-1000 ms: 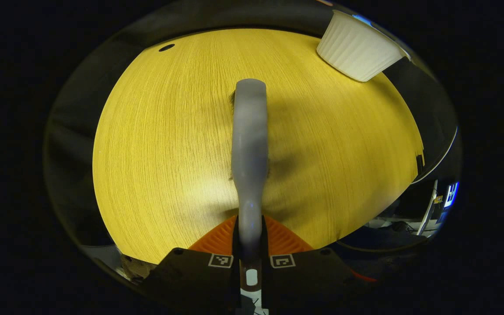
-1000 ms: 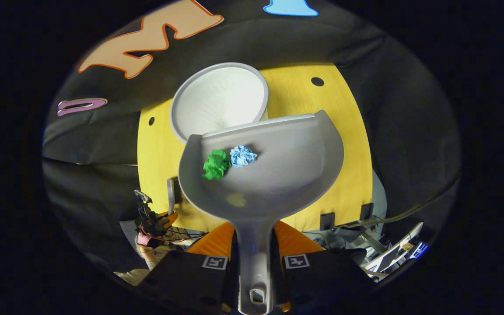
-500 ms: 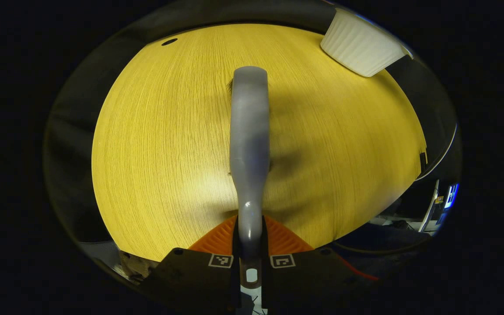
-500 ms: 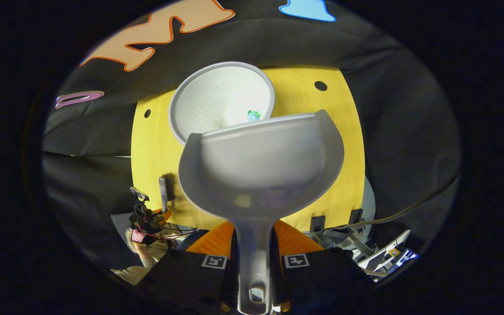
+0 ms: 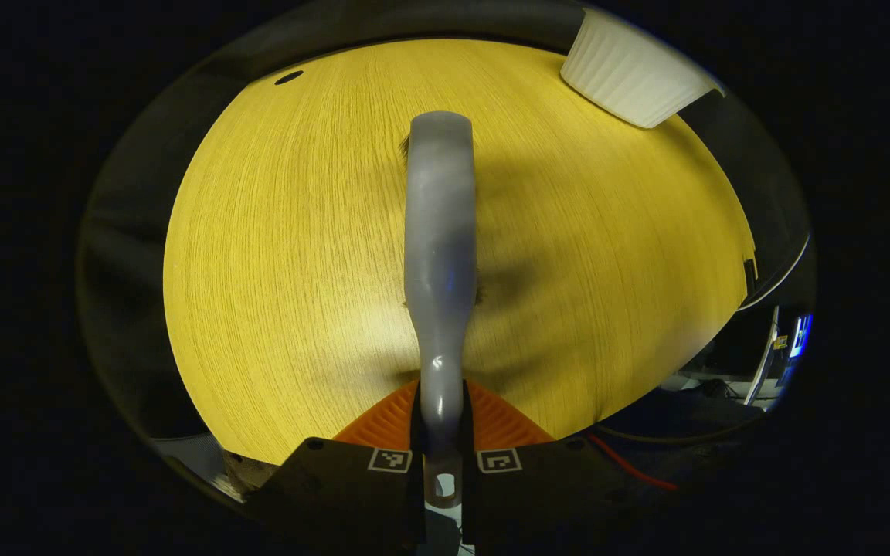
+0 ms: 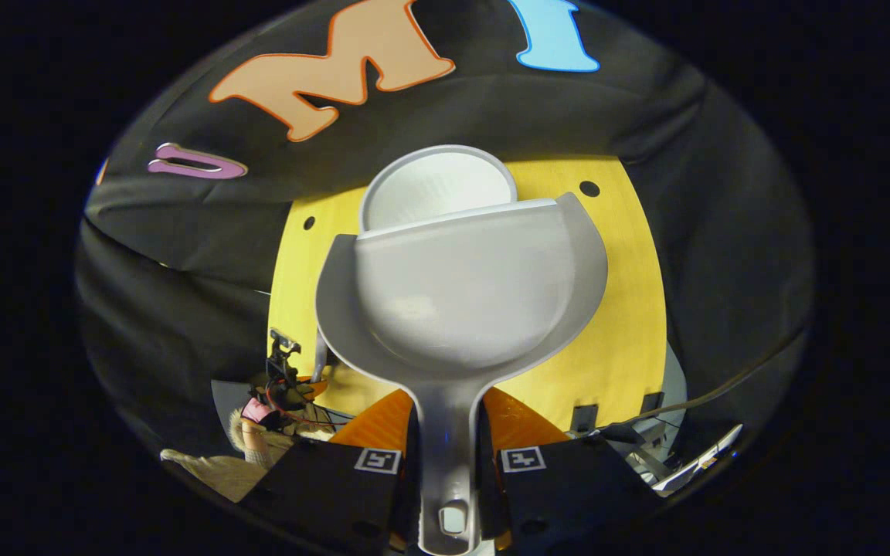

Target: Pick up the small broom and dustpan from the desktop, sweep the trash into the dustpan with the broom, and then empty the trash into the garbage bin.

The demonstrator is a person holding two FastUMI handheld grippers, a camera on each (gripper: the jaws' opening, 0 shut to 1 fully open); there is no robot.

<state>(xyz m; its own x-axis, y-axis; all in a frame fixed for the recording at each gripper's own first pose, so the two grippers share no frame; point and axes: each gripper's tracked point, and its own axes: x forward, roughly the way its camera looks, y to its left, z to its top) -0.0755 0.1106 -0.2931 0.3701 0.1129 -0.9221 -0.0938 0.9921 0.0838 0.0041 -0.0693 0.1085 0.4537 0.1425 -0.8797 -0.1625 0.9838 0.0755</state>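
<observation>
In the right gripper view my right gripper point(image 6: 449, 432) is shut on the handle of the grey dustpan point(image 6: 464, 289). The pan's bowl holds nothing and its front lip overlaps the white garbage bin point(image 6: 437, 181) behind it. In the left gripper view my left gripper point(image 5: 442, 421) is shut on the handle of the small grey broom point(image 5: 439, 247), which stretches forward over the yellow desktop point(image 5: 283, 255). A few dark bristles peek out at the broom's sides. The ribbed white garbage bin point(image 5: 630, 73) stands at the far right of that view. The left gripper point(image 6: 290, 378), with the hand holding it, shows low left in the right gripper view.
The yellow desktop point(image 6: 623, 309) has small round holes near its back corners point(image 6: 589, 188). Black cloth hangs behind and beside the desk. Cables and equipment point(image 6: 677, 455) lie beyond the desk's near right edge.
The green and blue paper balls slid off the dustpan into the bin. The right gripper then tipped back, so the bin now looks smaller and farther. The broom stayed almost still.
</observation>
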